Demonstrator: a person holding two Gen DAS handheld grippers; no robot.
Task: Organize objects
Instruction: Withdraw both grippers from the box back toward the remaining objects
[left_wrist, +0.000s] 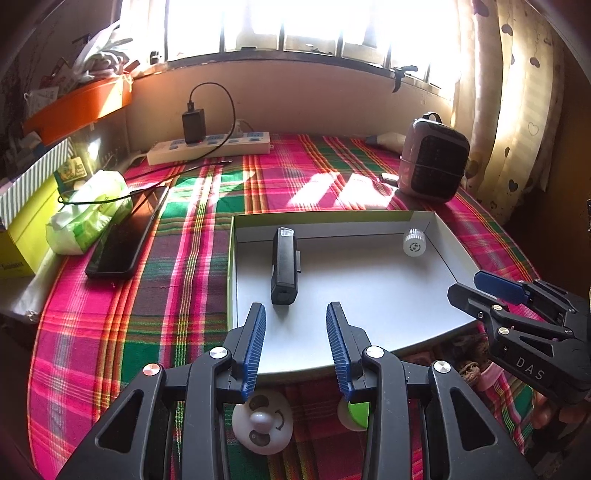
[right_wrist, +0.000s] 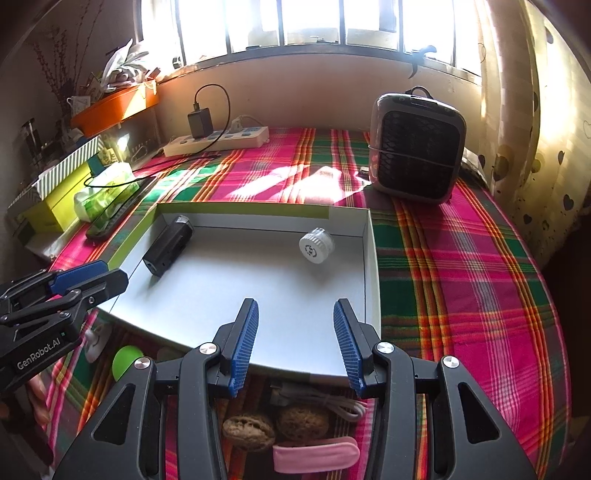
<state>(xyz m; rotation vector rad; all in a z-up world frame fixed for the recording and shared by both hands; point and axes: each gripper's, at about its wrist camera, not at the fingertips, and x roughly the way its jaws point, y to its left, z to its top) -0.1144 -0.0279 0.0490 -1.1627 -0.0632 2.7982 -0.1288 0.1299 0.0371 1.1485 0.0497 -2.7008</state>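
Two hand-held grippers hover with jaws apart, gripping nothing: the left hand-held gripper (right_wrist: 88, 280) reads "GenRobot.AI", the right hand-held gripper (left_wrist: 476, 284) "DAS". Between them, the white box (left_wrist: 369, 295) holds a black device (left_wrist: 284, 266) at 10 o'clock and a white cap (left_wrist: 413, 242) at 1 o'clock.

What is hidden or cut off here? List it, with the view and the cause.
- White cable, right wrist view: the tray edge and right tool cover most of it.
- Green-and-white ball, left wrist view: half behind the left tool.
- Window, both views: glare washes out everything outside.
- Yellow box, left wrist view: cut by the frame edge.
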